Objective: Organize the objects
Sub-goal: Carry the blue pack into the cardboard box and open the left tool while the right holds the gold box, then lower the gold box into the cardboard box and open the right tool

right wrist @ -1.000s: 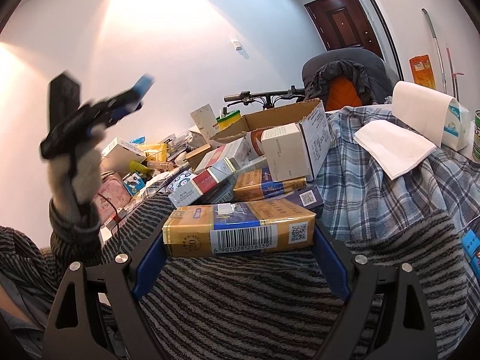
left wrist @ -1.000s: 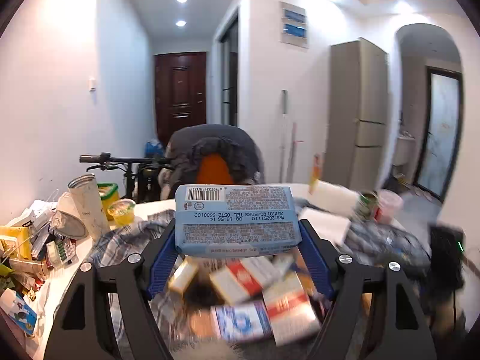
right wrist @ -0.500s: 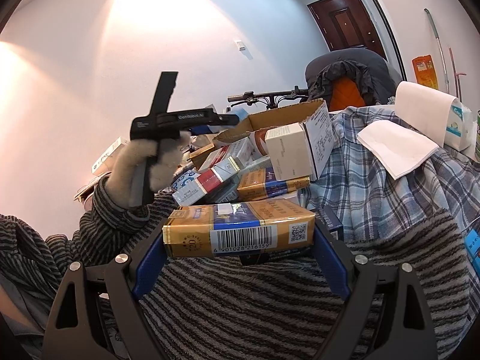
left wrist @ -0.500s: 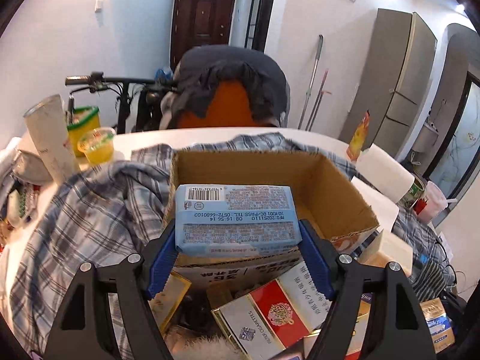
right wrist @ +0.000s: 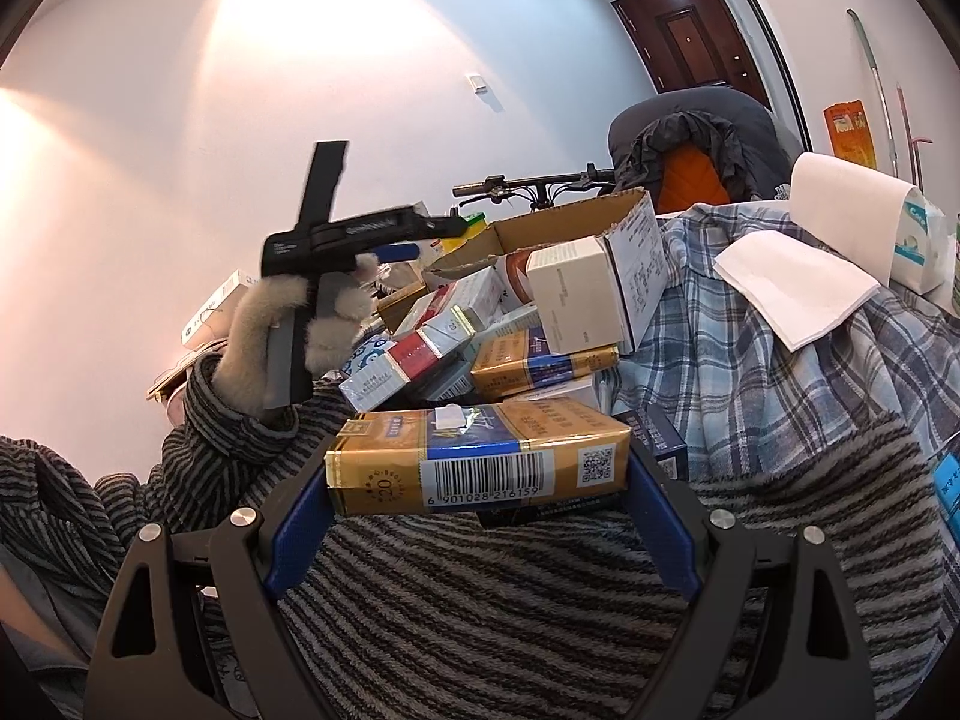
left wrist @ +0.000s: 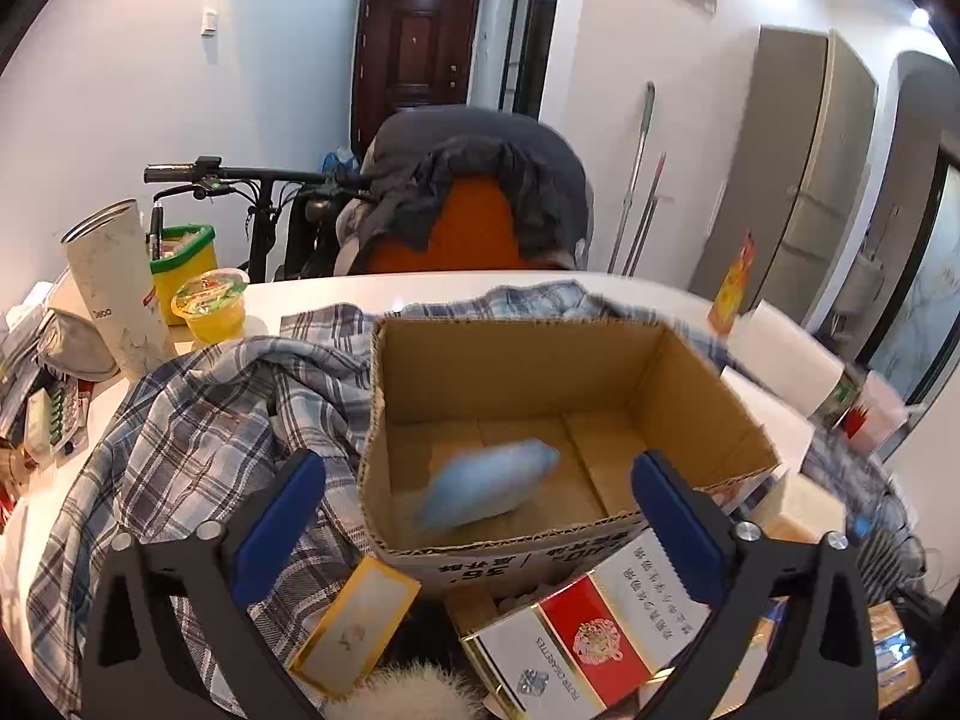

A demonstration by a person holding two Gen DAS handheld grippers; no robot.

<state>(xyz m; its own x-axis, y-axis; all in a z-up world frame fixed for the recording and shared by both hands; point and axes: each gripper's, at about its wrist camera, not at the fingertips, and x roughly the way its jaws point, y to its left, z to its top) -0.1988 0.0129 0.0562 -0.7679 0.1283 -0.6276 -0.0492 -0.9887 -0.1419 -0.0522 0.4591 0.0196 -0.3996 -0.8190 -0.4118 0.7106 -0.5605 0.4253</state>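
Left wrist view
Left gripper [left wrist: 477, 507]: spread wide, empty, poised over cardboard box [left wrist: 690, 384].
Blue pack [left wrist: 489, 489]: blurred inside box, apparently dropping to its floor.
Around box: plaid shirt [left wrist: 228, 420] left; red-and-white carton [left wrist: 591, 630] against near wall.

Right wrist view
Right gripper [right wrist: 480, 507]: pinching gold pack [right wrist: 480, 459], probably bound for box.
In the way: heaped cartons [right wrist: 480, 336] before box.

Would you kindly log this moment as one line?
left gripper: open above cardboard box | blue pack: blurred, inside box | right gripper: shut on gold pack
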